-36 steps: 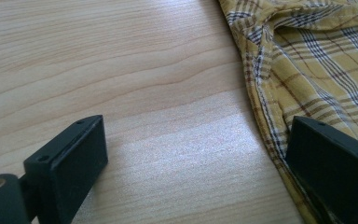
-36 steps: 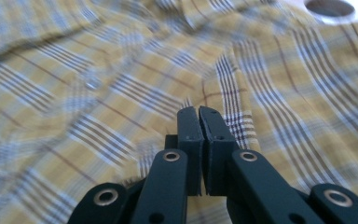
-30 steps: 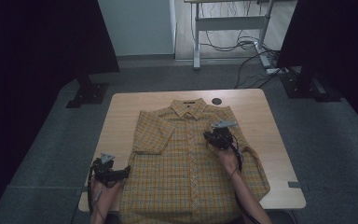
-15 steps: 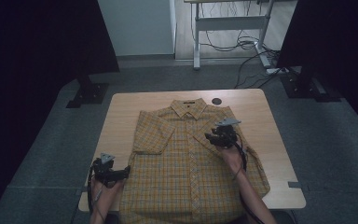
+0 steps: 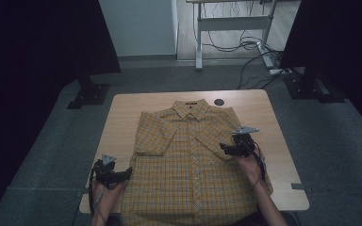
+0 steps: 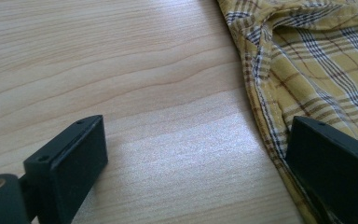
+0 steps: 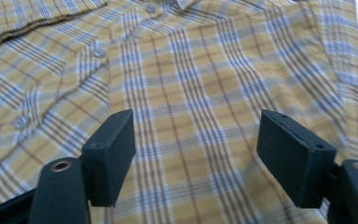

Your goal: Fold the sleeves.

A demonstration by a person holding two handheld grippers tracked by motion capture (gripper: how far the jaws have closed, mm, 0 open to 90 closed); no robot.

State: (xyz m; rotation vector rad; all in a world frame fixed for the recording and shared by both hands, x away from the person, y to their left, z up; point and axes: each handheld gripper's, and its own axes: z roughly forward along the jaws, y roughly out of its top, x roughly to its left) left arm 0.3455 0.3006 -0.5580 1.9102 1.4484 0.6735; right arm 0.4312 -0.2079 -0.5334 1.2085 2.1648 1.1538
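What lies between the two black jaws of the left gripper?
Mostly bare wooden table, seen in the left gripper view; the yellow plaid shirt's edge reaches the right-hand jaw.

The shirt's (image 5: pixel 188 160) hem runs off the bottom of the high view. The small dark disc (image 5: pixel 219 102) beside the collar is too small to identify.

Dim overhead view (bright gripper close-ups)

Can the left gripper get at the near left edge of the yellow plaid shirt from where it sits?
Probably yes: the left gripper is open, one jaw over the yellow plaid shirt's hem, the other over bare wooden table.
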